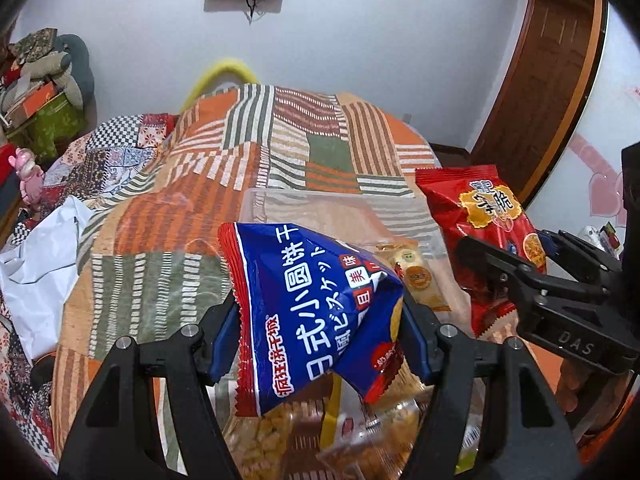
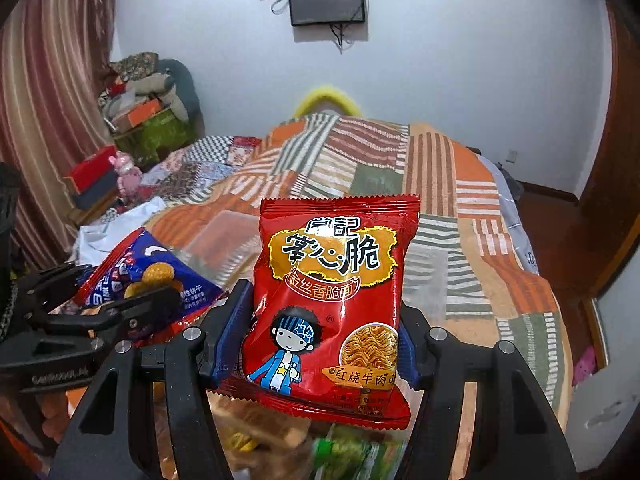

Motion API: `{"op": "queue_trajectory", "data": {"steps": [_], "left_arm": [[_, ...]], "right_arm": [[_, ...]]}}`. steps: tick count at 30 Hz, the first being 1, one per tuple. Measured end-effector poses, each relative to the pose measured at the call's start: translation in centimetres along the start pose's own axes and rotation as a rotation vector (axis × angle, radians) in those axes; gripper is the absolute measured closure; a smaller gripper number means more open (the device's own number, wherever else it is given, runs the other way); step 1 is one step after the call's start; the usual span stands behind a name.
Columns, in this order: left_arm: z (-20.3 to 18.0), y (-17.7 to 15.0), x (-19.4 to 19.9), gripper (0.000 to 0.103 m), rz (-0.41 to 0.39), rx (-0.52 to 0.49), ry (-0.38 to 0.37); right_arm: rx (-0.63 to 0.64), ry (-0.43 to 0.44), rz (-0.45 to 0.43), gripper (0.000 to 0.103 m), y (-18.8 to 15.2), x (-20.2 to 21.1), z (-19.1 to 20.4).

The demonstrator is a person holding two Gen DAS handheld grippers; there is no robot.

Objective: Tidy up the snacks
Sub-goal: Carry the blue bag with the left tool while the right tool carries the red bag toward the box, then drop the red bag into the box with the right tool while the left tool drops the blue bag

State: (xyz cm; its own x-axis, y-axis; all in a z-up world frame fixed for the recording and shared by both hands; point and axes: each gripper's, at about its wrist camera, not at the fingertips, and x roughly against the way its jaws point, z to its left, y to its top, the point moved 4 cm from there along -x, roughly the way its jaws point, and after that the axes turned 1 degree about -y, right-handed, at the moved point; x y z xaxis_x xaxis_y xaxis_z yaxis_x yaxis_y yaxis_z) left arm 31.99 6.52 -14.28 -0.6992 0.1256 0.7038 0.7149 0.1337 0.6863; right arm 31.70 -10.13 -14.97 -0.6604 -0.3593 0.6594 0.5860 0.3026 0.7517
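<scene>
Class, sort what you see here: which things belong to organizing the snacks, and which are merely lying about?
Part of the job:
blue biscuit packet
red noodle packet
clear plastic bin
left gripper
right gripper

Lying about:
pink toy
white bag
wall screen

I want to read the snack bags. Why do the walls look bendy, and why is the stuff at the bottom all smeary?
Left wrist view: the fisheye lens curves the door frame; the blue biscuit bag is sharp, the packets under it blurred. Right wrist view: the curtain bows too; the red noodle bag reads clearly with some glare, the green packets below are smeared.
</scene>
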Motion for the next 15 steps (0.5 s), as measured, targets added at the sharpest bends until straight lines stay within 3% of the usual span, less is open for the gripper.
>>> {"op": "queue_trajectory", "data": {"steps": [15], "left_arm": [[0.5, -0.1, -5.5, 0.035, 0.072, -0.005, -0.011]], "right_arm": [[0.044, -0.013, 0.133, 0.043, -1.6, -4.0, -0.7]]}}
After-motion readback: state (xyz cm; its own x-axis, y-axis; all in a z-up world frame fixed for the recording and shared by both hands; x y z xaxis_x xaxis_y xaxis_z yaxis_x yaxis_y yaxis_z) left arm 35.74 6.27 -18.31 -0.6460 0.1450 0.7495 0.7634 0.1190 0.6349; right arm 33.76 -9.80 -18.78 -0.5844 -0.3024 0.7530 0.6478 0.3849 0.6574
